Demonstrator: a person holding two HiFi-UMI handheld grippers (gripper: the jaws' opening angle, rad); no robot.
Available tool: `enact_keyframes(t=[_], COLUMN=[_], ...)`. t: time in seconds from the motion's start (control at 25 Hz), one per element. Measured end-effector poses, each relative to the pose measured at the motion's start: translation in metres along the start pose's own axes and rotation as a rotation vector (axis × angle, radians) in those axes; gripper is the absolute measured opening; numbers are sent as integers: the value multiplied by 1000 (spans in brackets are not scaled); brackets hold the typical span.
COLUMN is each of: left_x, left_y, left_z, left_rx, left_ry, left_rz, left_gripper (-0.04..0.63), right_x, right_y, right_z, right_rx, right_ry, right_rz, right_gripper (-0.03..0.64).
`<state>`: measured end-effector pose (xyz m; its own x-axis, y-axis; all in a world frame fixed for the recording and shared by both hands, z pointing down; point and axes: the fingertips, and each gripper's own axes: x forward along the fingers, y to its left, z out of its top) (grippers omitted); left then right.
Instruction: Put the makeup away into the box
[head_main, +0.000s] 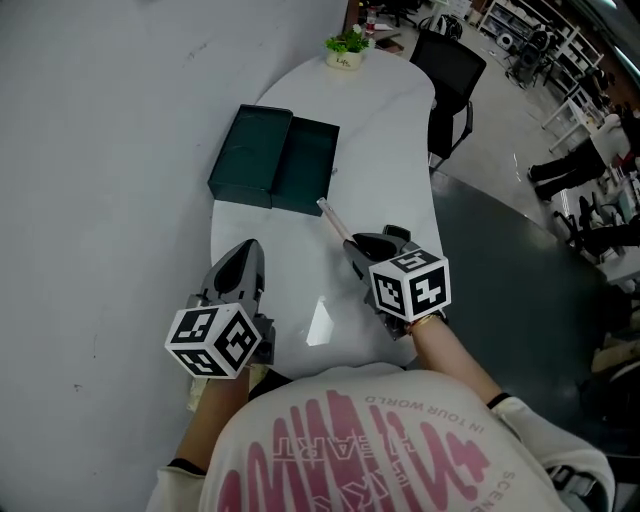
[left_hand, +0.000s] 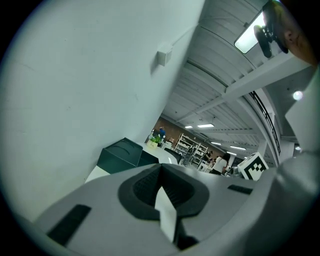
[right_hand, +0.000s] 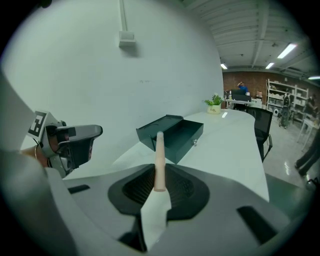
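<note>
A dark green box (head_main: 275, 157) lies open on the white table (head_main: 380, 130), its lid folded out to the left. My right gripper (head_main: 354, 245) is shut on a slim pinkish makeup pencil (head_main: 333, 218) that juts from its jaws toward the box. In the right gripper view the pencil (right_hand: 159, 155) stands up between the pads, with the box (right_hand: 172, 134) behind it. My left gripper (head_main: 246, 252) hovers over the table's near left edge, jaws together and nothing in them. The box (left_hand: 122, 155) is ahead in the left gripper view.
A small potted plant (head_main: 346, 50) stands at the table's far end. A black chair (head_main: 447, 75) is beside the table on the right. A grey wall (head_main: 100, 120) runs along the table's left side. Shelving and people are far off in the room.
</note>
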<state>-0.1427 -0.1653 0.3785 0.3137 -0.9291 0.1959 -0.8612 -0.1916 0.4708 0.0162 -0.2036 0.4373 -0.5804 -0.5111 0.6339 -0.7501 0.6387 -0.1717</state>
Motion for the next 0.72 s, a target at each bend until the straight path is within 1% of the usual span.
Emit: enact_keyframes(t=[0.2, 0.44, 0.72], left_x=[-2, -4, 2], left_y=[7, 21, 36], left_z=[5, 4, 1], left_rx=[14, 43, 74], left_ry=[0, 40, 62], left_rz=[-63, -79, -96], left_gripper=[2, 2, 2], right_x=[10, 24, 46], right_y=[22, 40, 33], right_z=[-2, 1, 18], right_rx=[52, 190, 353], right_ry=[0, -11, -39], right_rz=[-3, 4, -5], right_gripper=[66, 66, 66])
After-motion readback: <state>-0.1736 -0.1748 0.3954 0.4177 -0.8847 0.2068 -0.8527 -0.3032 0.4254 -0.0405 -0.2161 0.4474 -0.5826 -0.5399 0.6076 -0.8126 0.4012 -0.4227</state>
